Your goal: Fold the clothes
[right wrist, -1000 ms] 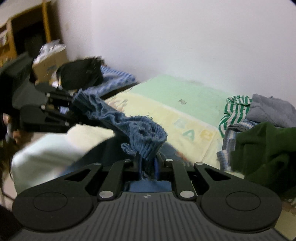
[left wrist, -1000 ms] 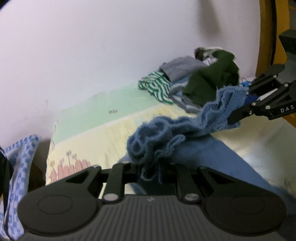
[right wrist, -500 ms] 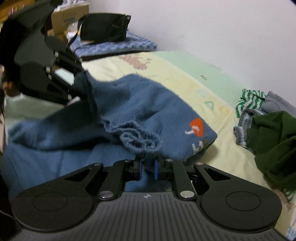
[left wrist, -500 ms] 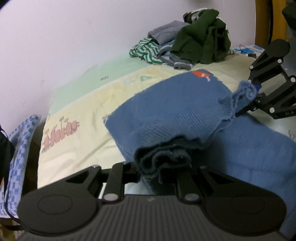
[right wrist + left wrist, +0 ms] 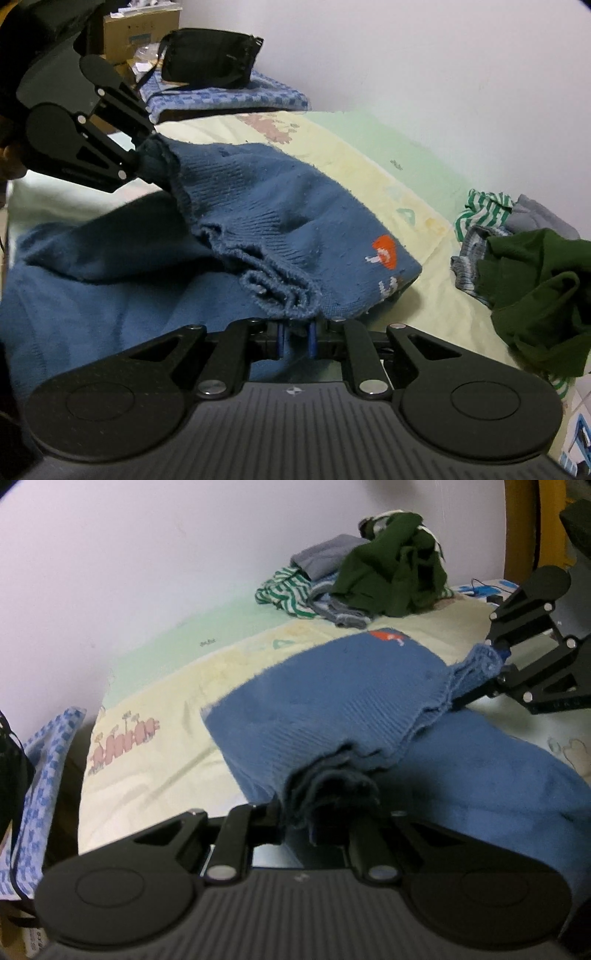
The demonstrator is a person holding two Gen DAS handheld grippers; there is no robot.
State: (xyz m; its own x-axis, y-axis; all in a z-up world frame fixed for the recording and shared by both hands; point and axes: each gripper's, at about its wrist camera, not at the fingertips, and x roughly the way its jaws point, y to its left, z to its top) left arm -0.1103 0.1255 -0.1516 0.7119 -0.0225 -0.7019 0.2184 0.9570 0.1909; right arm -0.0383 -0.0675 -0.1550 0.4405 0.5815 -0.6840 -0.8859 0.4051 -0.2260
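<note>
1. Bed (image 5: 155, 760) w/ pale yellow-green sheet is carrying everything I'm seeing.
2. Blue knit sweater (image 5: 332, 709) is lying mid-bed, its hem edge doubled back over the lower part.
3. Clothes pile (image 5: 532, 258) (dark green, grey, striped) is sitting well apart, by the wall.
4. My left hand-held gripper (image 5: 325, 805) has just been closing; it's clamping a bunched hem corner.
5. My right hand-held gripper (image 5: 295, 332) is pinching the other hem corner betw. blue pads.

left gripper (image 5: 328, 812) fingertips: buried in bunched blue sweater (image 5: 332, 709) hem
sweater lower half: cut by frame edge
sheet print (image 5: 208, 641): too small to read
cardboard box (image 5: 142, 27): top cropped
</note>
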